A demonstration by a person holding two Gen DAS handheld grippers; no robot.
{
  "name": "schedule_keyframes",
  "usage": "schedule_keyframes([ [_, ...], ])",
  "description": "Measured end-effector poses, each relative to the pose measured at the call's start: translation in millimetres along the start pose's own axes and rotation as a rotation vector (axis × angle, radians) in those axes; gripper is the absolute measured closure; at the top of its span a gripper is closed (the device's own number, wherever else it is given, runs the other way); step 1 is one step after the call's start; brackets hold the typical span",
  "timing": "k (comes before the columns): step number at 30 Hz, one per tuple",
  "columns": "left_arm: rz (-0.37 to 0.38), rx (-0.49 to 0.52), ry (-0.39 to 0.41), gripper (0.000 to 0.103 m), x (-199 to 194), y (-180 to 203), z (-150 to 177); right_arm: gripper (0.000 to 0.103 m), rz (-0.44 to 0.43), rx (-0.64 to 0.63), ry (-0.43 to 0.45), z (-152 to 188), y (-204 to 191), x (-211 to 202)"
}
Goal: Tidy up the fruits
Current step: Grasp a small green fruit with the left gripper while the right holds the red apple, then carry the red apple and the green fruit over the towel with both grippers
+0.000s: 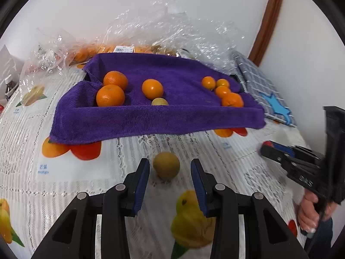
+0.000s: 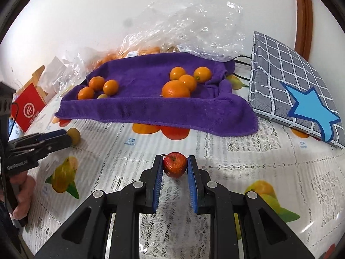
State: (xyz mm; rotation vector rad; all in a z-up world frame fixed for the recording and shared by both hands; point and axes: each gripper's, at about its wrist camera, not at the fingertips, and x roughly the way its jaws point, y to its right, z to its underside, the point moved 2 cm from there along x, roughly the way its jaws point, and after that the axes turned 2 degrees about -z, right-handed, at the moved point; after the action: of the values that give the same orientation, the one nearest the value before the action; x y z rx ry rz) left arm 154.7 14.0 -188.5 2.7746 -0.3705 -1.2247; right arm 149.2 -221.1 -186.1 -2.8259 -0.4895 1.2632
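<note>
The small red apple [image 2: 174,164] sits on the tablecloth [image 2: 237,172] in front of the purple towel, between the blue pads of the right gripper [image 2: 174,168]. The jaws stand narrow, at or very near the apple's sides; firm contact cannot be confirmed.

The brownish-green round fruit [image 1: 166,165] also rests on the tablecloth, just ahead of the left gripper [image 1: 170,172]. That gripper's jaws are spread wide, with a clear gap to the fruit on each side. In the right wrist view, the same fruit appears at the tip of the left gripper.

Behind both fruits, the purple towel [image 1: 151,118] is draped over a tray-like form, its front edge hanging onto the tablecloth. On its left part lie three oranges [image 1: 110,95] and one small yellowish fruit [image 1: 159,102]. On its right part lies a cluster of four smaller oranges [image 1: 232,100].

Behind the towel, crumpled clear plastic bags [image 1: 172,28] hold more orange fruit. A grey checked bag with a blue star [image 2: 301,99] lies right of the towel. A red package [image 2: 28,110] stands at the far left.
</note>
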Motion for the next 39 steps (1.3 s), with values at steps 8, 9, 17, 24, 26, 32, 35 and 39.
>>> schedule_keyframes([
  [8, -0.029, -0.043, -0.021, 0.077, 6.8, -2.6, -0.3, 0.080, -0.002, 0.005, 0.002, -0.7, 0.3, 0.8],
  [9, -0.005, -0.064, -0.017, 0.077, 5.1, -6.3, 0.8, 0.080, -0.002, 0.005, 0.002, -0.4, 0.6, 0.8],
  [17, 0.091, -0.133, 0.035, 0.077, -3.6, -17.8, 3.5, 0.080, 0.002, 0.006, 0.007, 0.0, 0.8, -0.3],
  [24, 0.087, -0.141, 0.075, 0.077, -10.8, -19.6, 3.5, 0.080, -0.005, 0.003, 0.012, 0.7, 0.0, -2.1],
  [26, 0.087, -0.141, 0.080, 0.077, -11.7, -20.3, 3.4, 0.080, -0.014, 0.000, 0.014, 1.1, -0.8, -2.9],
  [32, 0.082, -0.118, 0.119, 0.077, -19.0, -17.6, 4.1, 0.080, -0.029, -0.007, 0.020, 1.9, -3.1, -4.6],
  [35, 0.084, -0.093, 0.155, 0.077, -26.3, -13.5, 4.5, 0.080, -0.051, 0.001, 0.031, 1.9, -2.1, -6.8],
  [39, 0.079, -0.085, 0.172, 0.077, -28.8, -11.9, 3.9, 0.080, -0.092, 0.015, 0.030, 1.6, -0.4, -7.3],
])
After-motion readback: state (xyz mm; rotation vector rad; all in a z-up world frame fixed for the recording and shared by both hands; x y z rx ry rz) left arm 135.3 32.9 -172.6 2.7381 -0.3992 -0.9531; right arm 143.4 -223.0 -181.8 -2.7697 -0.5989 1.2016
